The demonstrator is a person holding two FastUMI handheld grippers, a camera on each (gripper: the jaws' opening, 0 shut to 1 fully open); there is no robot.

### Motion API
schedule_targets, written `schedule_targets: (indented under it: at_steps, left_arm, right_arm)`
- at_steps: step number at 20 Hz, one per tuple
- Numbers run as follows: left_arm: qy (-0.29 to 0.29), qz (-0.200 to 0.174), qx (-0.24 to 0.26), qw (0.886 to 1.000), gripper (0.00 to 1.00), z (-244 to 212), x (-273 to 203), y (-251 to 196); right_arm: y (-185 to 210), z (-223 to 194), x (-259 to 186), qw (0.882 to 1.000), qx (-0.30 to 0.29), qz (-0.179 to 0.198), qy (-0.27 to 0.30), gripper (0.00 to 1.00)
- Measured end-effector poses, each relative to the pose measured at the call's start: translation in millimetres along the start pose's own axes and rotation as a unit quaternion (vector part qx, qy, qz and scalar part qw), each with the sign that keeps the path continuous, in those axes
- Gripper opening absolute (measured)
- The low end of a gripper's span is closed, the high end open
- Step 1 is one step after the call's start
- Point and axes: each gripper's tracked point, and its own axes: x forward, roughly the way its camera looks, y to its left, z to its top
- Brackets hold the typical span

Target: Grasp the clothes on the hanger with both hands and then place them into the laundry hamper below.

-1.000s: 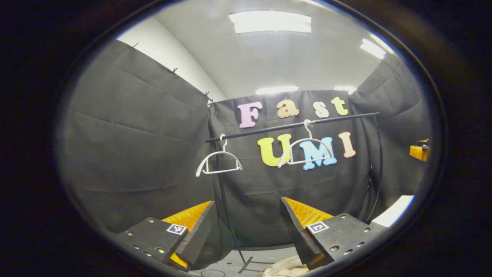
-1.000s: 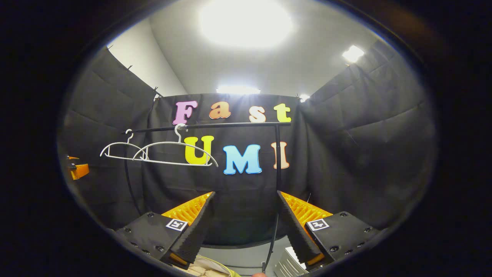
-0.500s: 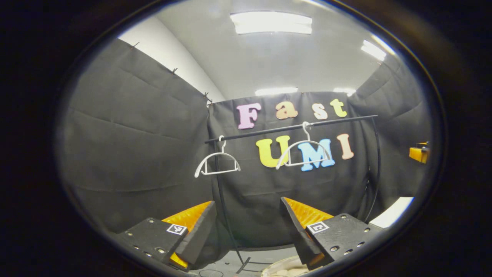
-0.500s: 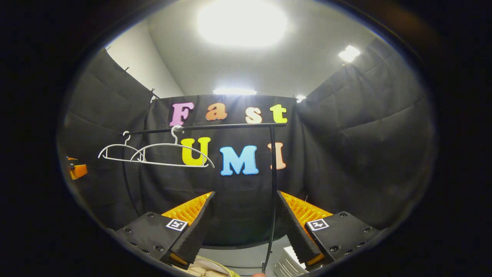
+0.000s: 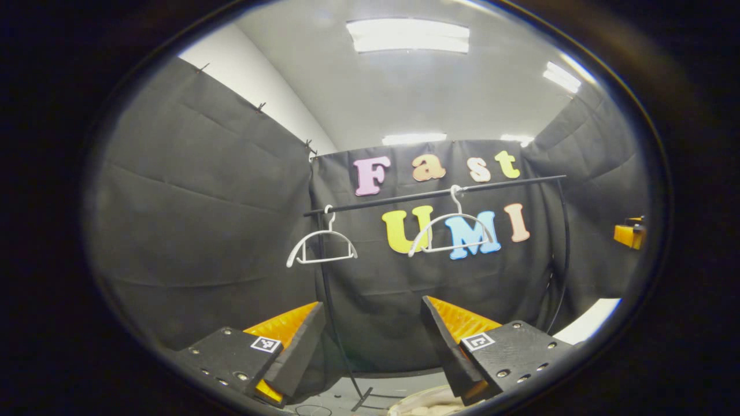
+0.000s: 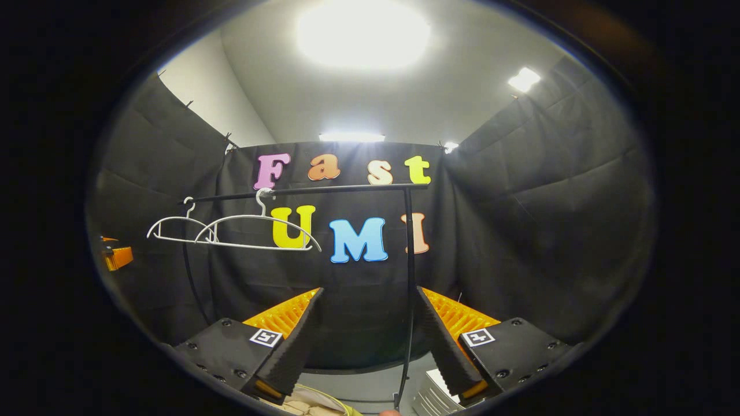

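Black rail (image 5: 433,192), two bare white hangers (image 5: 321,245) beneath it, left gripper (image 5: 370,341) and right gripper (image 6: 365,341) below (both agape, empty).

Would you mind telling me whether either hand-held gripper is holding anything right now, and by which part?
Nothing is held: the left hand-held gripper and right hand-held gripper are both open, with empty gaps.

It was a recording booth, a staged laundry corner rather than a home: black cloth walls (image 5: 202,219) were pinned up on three sides under ceiling light panels (image 5: 407,34). A black garment rail (image 6: 312,189) stood against the back cloth with two bare white hangers (image 6: 231,231)
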Motion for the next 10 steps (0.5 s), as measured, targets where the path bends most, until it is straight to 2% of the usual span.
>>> schedule_targets:
  at_steps: [7,9,10]
  left_arm:
    - [-0.010,-0.002,0.005,1.000,0.99,5.1,0.5,-3.3]
    - [-0.013,-0.006,0.007,1.000,0.95,6.1,1.7,-7.6]
    - [-0.014,-0.007,0.006,1.000,0.95,4.8,2.0,-9.9]
  right_arm:
    - [5.1,-1.9,-2.0,1.000,0.002,-0.003,0.006,0.94]
    - [6.8,-3.6,0.6,1.000,0.003,-0.003,0.010,0.97]
    - [7.9,-5.0,0.5,1.000,0.005,-0.003,0.012,0.94]
